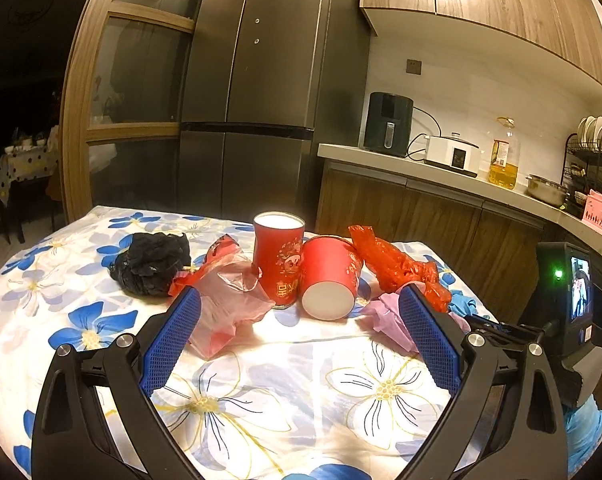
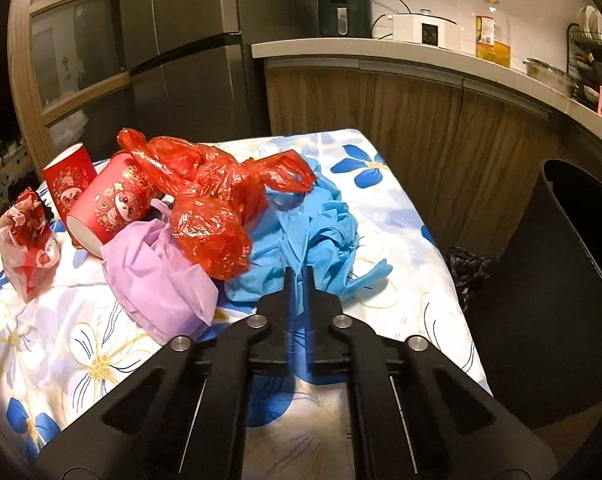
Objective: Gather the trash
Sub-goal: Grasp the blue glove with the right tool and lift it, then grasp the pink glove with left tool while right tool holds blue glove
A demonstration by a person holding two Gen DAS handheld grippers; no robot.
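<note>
Pinching the near fringe of the blue gloves, the right gripper had its jaws drawn together on a fold of the blue material, which showed between the pads. The glove heap lay directly ahead of that gripper, by the table's right edge, sprawling away toward the far right corner with no clear long axis. A dark bin stood just off that same edge, to the gripper's right; the coming move was judged to turn on carrying the gloves sideways over it. The left gripper hung with jaws spread wide and nothing between them, facing the table's middle, farther from the gloves than the right.

Counted on the table: two red cups, one upright and one on its side touching it; one red plastic bag resting partly on the gloves; one lilac wad; one pink wrapper; one black bag toward the left edge.
</note>
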